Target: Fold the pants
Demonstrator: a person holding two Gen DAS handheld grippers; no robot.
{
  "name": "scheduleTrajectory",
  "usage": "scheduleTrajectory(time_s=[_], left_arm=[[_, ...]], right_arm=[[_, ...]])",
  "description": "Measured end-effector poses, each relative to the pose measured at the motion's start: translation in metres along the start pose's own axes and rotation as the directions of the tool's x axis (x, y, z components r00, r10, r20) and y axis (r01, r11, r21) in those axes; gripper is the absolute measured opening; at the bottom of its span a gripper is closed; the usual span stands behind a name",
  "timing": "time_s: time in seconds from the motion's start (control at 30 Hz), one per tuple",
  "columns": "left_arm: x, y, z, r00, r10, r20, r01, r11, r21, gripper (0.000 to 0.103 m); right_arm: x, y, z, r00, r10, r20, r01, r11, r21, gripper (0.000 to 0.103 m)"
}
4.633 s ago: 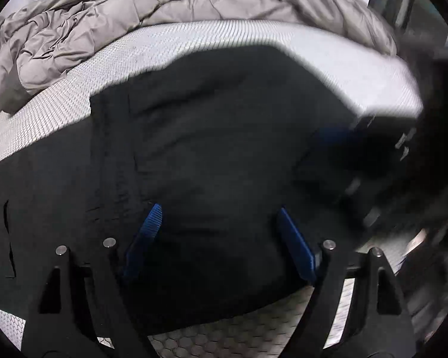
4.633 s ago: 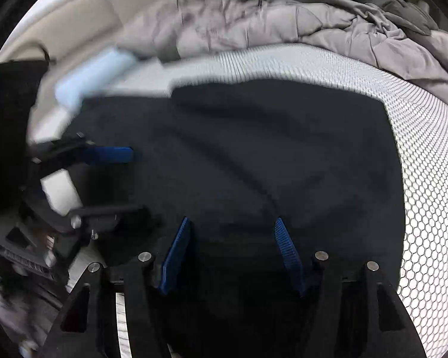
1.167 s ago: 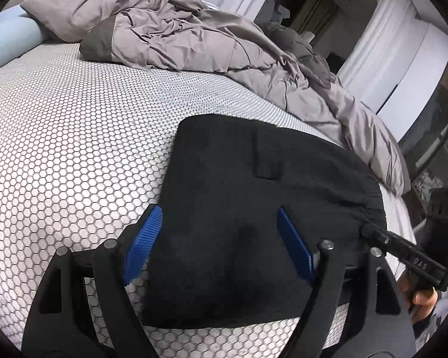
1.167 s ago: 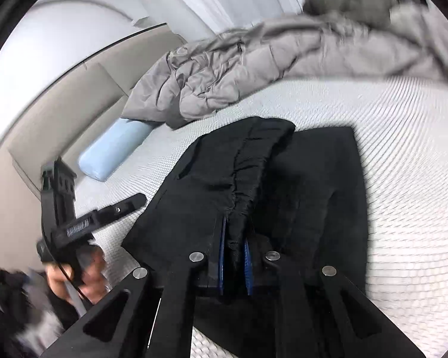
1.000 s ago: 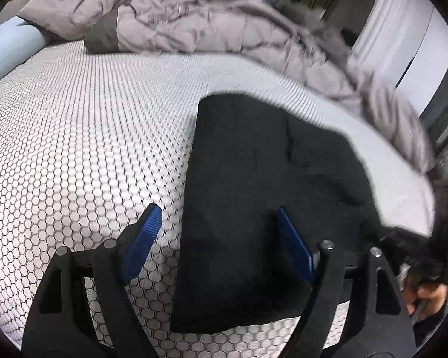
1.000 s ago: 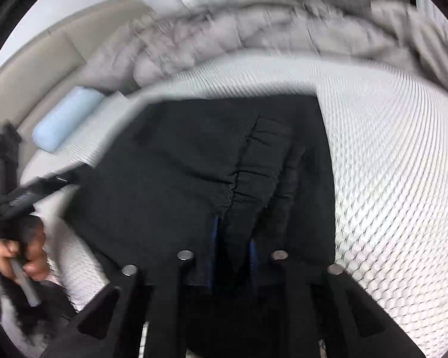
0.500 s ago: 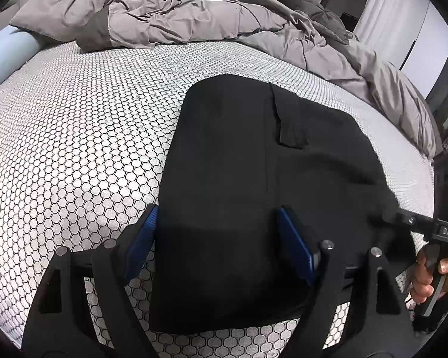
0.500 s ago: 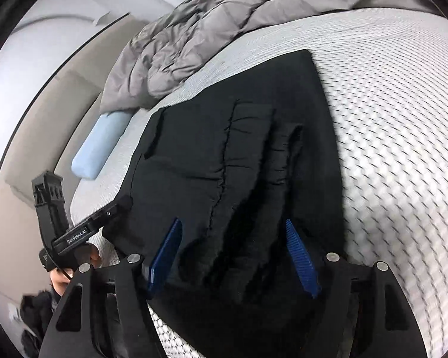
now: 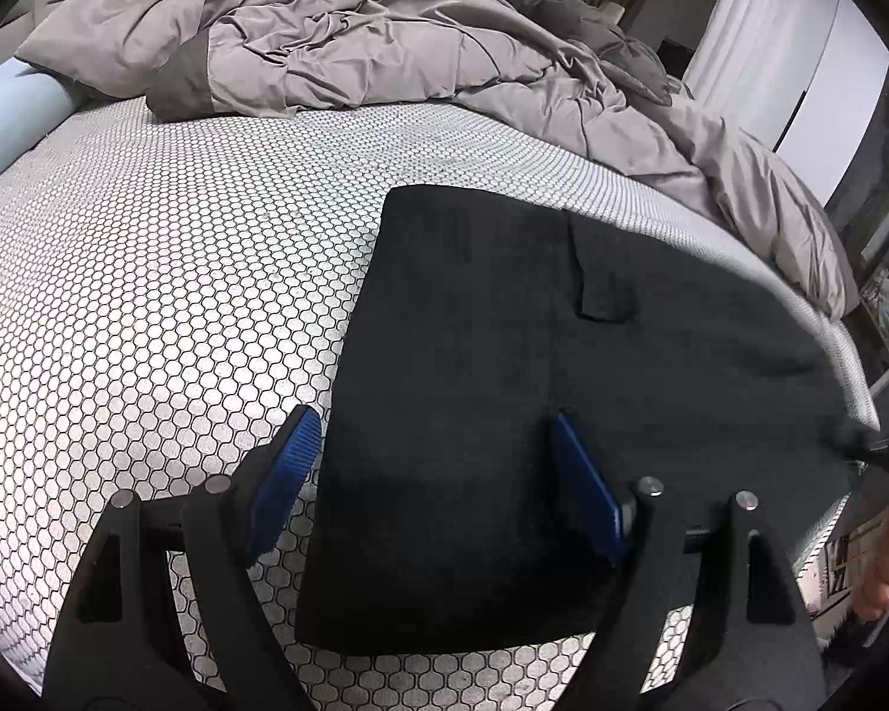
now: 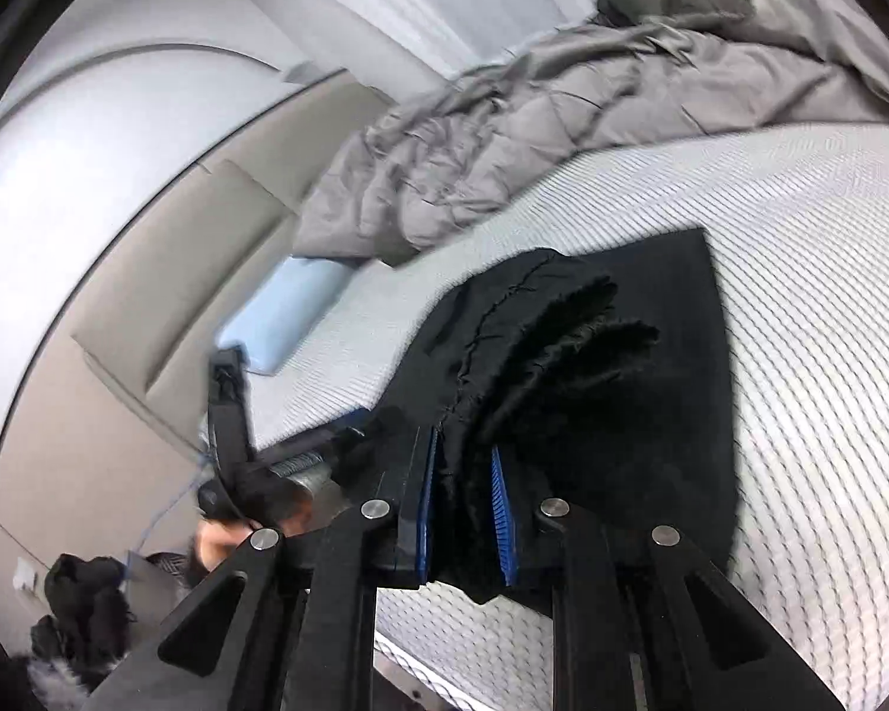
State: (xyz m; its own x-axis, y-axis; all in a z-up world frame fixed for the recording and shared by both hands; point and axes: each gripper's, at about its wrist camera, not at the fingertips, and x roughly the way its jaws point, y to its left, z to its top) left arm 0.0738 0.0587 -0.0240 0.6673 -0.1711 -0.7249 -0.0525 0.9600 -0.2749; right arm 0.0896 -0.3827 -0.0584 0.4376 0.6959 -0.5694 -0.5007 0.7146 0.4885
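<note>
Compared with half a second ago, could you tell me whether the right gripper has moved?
Yes. The right gripper has lifted the gathered edge of the pants off the mattress; its jaws are closing on that bunched fabric, and the headboard looms larger now.

Bed (image 9: 148, 296) with white honeycomb-patterned cover carrying folded black pants (image 9: 504, 385) near its front edge, rumpled grey duvet (image 9: 385, 41) lying heaped along the far side, pale blue pillow (image 9: 6, 112) resting at the left.
</note>
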Motion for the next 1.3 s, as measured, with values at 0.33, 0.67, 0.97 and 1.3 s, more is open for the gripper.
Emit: scheduleTrajectory(time_s=[0.33, 0.67, 0.97, 1.3], left_arm=[[-0.010, -0.027, -0.006, 0.997, 0.039, 0.062, -0.045, 0.994, 0.098, 0.078], [0.007, -0.110, -0.048, 0.999, -0.028, 0.020, 0.020, 0.951, 0.308, 0.078], [0.013, -0.154, -0.065, 0.996, -0.094, 0.013, 0.083, 0.936, 0.341, 0.080], [0.021, -0.174, -0.065, 0.991, -0.135, -0.024, 0.134, 0.925, 0.354, 0.080]], right_arm=[[-0.004, -0.023, -0.004, 0.994, -0.102, 0.024, 0.101, 0.994, 0.028, 0.041], [0.030, -0.038, -0.007, 0.995, 0.015, -0.095, -0.003, 0.992, 0.126, 0.041], [0.035, -0.040, -0.012, 0.988, 0.005, -0.152, 0.011, 0.995, 0.103, 0.042], [0.033, -0.022, 0.000, 1.000, 0.023, -0.012, -0.021, 0.995, 0.102, 0.008]])
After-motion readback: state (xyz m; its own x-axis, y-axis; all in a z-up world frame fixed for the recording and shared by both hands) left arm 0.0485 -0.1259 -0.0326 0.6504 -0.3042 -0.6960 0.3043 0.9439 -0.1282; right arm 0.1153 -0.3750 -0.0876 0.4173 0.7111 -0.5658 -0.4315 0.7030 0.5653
